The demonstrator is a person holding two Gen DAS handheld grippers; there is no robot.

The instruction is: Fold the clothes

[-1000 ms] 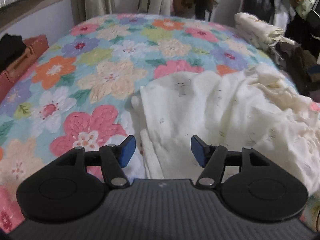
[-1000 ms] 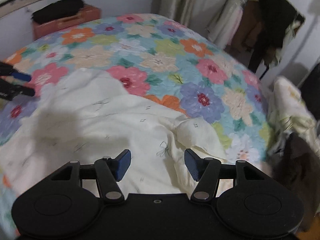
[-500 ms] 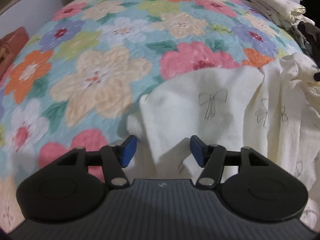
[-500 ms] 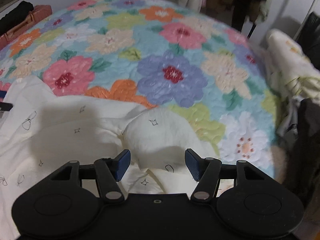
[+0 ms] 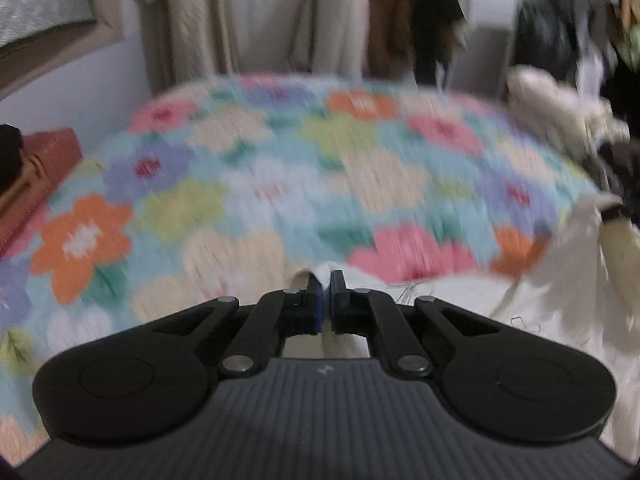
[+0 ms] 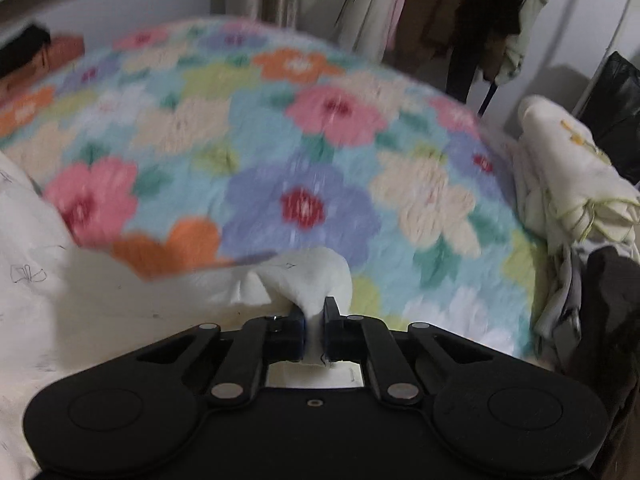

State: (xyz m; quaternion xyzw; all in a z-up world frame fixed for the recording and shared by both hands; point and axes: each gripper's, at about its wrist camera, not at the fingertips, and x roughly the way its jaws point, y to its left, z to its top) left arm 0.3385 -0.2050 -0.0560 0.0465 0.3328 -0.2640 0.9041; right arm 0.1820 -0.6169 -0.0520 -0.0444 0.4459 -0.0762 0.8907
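**Cream cloth pinched at both corners, ready to lift and fold**

Left wrist view: your left gripper [image 5: 326, 300] has its fingers drawn almost together on a white edge of the cream garment [image 5: 520, 304]; only a sliver of cloth shows between the blue pads. The garment lies on the near right of the flowered quilt [image 5: 280, 184], spreading off to the right. Everything past the fingers is smeared with motion blur. You appear to be at the grasp-and-lift step that starts a fold. Far and left of the gripper the quilt is bare, so that is your open room. A reddish box [image 5: 44, 168] sits at the far left edge, well apart.

Right wrist view: your right gripper [image 6: 315, 334] is clamped on a bunched corner of the garment [image 6: 308, 276], which puffs up just beyond the pads; the rest trails off to the near left. The next move likely calls for raising both corners together, level, and carrying them across so the cloth lays flat. Mind the right side: a folded pile of pale clothes [image 6: 568, 184] and dark clothing [image 6: 608, 312] crowd the quilt's edge there. Bare quilt [image 6: 280, 140] lies far ahead.
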